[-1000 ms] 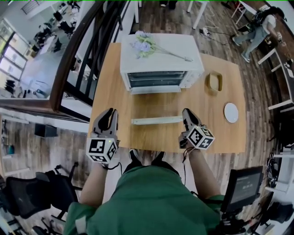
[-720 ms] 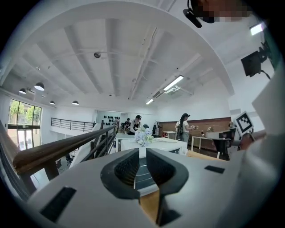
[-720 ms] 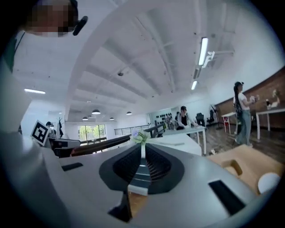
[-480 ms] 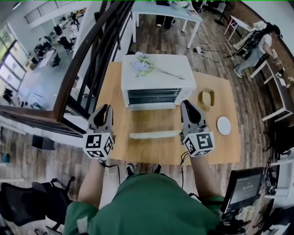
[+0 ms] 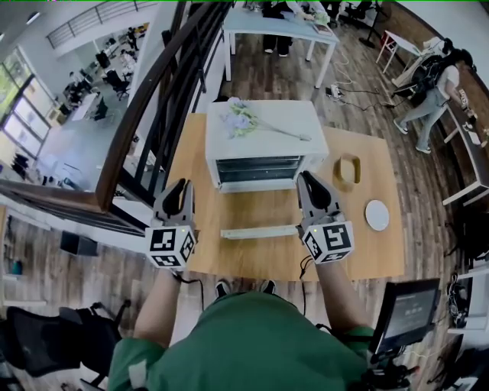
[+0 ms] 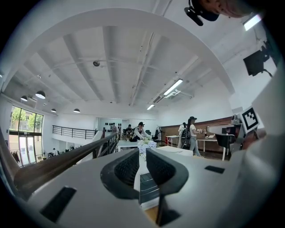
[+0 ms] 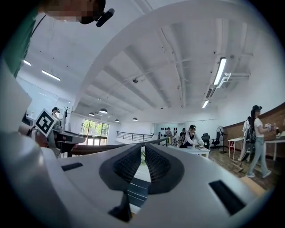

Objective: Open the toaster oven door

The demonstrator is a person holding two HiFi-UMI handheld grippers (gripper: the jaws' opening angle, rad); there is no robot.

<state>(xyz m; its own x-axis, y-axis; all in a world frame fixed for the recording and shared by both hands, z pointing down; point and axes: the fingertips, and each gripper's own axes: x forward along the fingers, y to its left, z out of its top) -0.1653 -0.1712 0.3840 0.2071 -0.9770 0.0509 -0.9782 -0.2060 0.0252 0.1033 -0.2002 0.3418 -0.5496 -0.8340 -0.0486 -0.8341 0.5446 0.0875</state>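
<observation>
The white toaster oven point(image 5: 260, 137) stands at the back of the wooden table point(image 5: 359, 256), with a sprig of flowers point(image 5: 241, 118) on its top. Its front shows dark racks. A pale bar point(image 5: 260, 231) lies across the table in front of it, parallel to the oven. My left gripper point(image 5: 181, 187) hovers left of the bar and my right gripper point(image 5: 309, 180) right of it, both held above the table and pointing at the oven. In the gripper views the left gripper point(image 6: 142, 153) and the right gripper point(image 7: 143, 149) each have jaws almost together with nothing between them.
A yellowish ring-shaped holder point(image 5: 348, 169) and a white disc point(image 5: 377, 214) sit on the table's right side. A dark wooden railing point(image 5: 145, 114) runs along the left. A white table point(image 5: 279, 23) and people stand beyond the oven.
Both grippers have risen off the table's front edge toward the camera. The right gripper has rolled, so its marker cube faces up. The oven and the bar have not moved.
</observation>
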